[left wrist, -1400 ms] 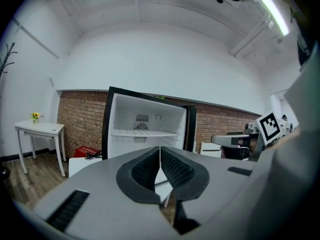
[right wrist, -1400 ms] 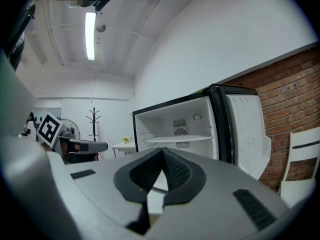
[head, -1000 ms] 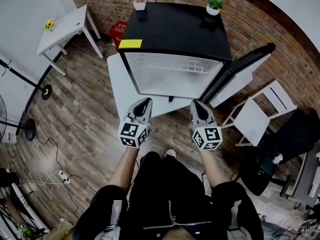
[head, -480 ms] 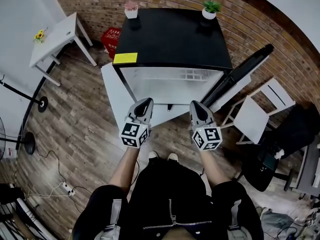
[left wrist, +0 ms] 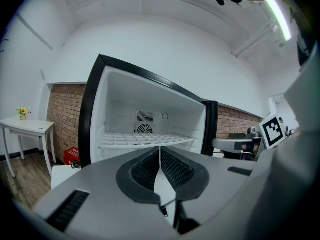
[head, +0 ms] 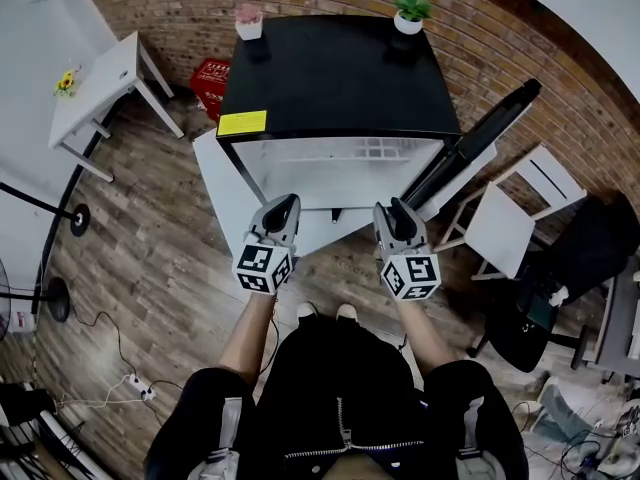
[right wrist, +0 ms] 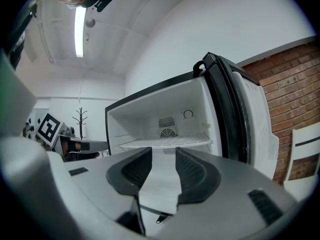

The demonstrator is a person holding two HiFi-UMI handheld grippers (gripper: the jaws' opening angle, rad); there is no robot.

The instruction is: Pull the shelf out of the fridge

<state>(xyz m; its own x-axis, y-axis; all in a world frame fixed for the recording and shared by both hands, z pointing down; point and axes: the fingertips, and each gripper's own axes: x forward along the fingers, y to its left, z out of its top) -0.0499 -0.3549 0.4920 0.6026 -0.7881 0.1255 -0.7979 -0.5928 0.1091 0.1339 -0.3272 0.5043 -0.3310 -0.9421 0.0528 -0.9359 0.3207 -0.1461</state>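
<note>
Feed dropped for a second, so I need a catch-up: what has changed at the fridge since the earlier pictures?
The left gripper and right gripper moved closer to the open fridge. The right one's fingers have just been opening, with nothing between them. The left stays shut and empty; the shelf still sits inside, untouched.

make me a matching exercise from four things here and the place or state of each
Things:
1 left gripper
2 right gripper
3 shelf
4 green plant

Place or state:
a fingers apart
b on top of the fridge
c fingers together
d inside the fridge

Pairs: 1-c; 2-a; 3-d; 4-b

The right gripper's fingers have just been opening, with nothing between them.
</note>
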